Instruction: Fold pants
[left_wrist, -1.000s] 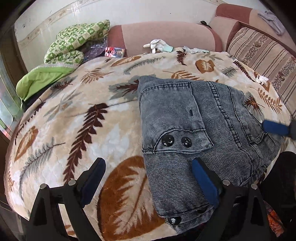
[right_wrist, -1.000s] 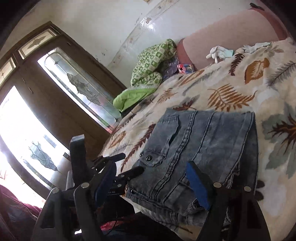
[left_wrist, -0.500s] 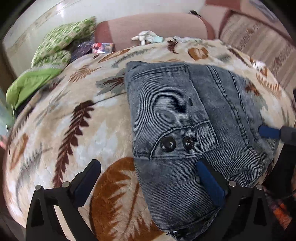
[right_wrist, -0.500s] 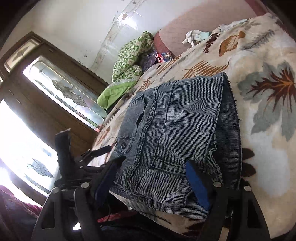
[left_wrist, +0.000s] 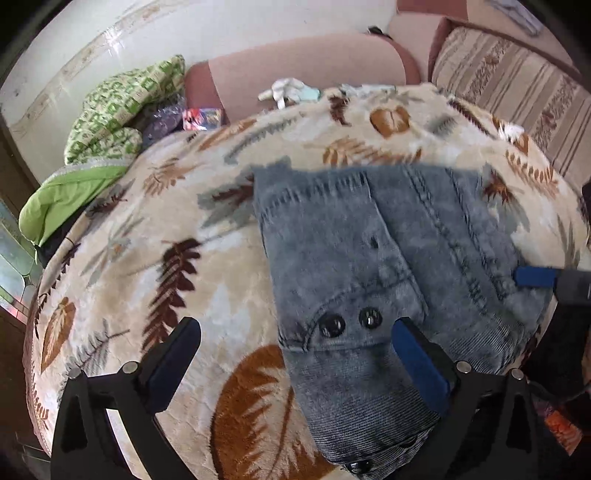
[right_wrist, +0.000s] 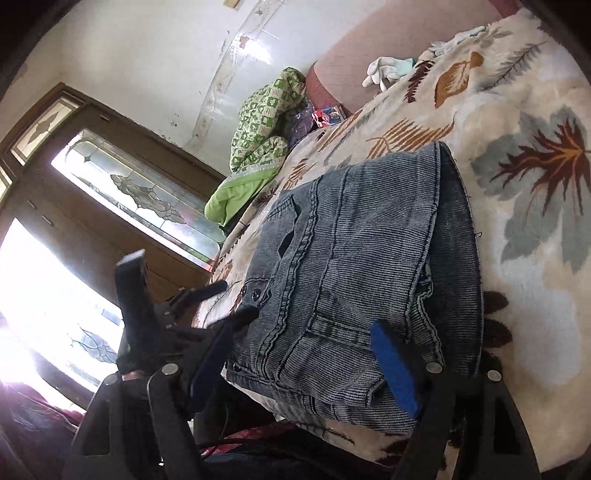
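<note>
Left tool (left_wrist: 295, 354) jaws just widened, empty, over folded pants (left_wrist: 373, 266); right tool (right_wrist: 306, 354) gaping, gripping nothing.

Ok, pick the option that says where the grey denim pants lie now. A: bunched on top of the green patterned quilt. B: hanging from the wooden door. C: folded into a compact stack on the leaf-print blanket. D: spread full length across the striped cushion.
C: the grey denim pants sit as a layered, folded stack on the leaf-print blanket, pocket snaps facing up, well apart from the green patterned quilt.
</note>
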